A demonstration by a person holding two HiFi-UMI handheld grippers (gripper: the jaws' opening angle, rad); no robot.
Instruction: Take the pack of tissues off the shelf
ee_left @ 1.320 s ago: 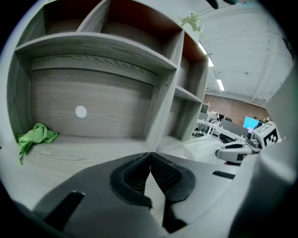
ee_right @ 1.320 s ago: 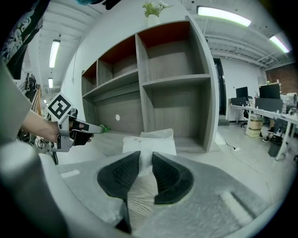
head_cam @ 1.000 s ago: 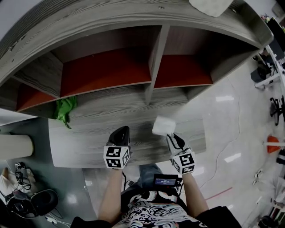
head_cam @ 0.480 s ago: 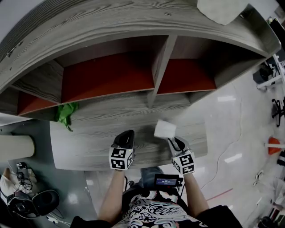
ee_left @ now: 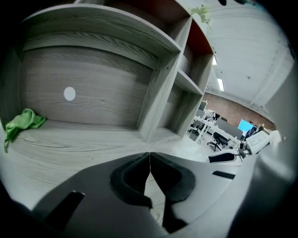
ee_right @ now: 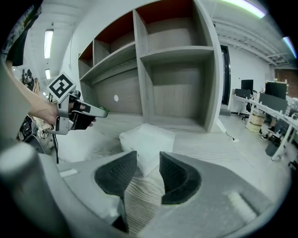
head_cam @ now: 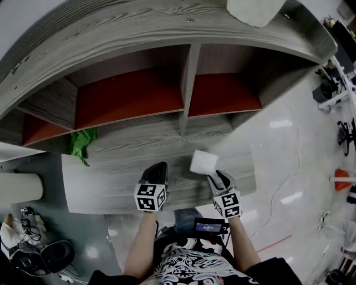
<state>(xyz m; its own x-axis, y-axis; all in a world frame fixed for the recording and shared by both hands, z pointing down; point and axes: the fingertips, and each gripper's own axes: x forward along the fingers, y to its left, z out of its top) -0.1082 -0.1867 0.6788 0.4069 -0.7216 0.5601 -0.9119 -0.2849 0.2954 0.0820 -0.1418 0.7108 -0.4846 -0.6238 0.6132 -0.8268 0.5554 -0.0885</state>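
The white pack of tissues (head_cam: 203, 162) (ee_right: 146, 139) lies on the shelf unit's wide bottom board (head_cam: 111, 183), out in front of the compartments. My right gripper (head_cam: 214, 177) (ee_right: 148, 165) is just behind it. Its jaws are opening, with the pack's near corner between the pads and a gap on each side. My left gripper (head_cam: 156, 171) (ee_left: 149, 160) hovers over the same board to the left, its jaws shut with nothing in them.
A crumpled green cloth (head_cam: 82, 142) (ee_left: 23, 122) lies at the board's left end. Grey wooden compartments with red backs (head_cam: 130, 92) rise behind. A white object (head_cam: 253, 10) sits on top of the unit. Shiny floor and office chairs lie to the right.
The pack stays resting on the board in front of my right gripper. Both grippers keep nearly the same places; only the head view has shifted slightly.
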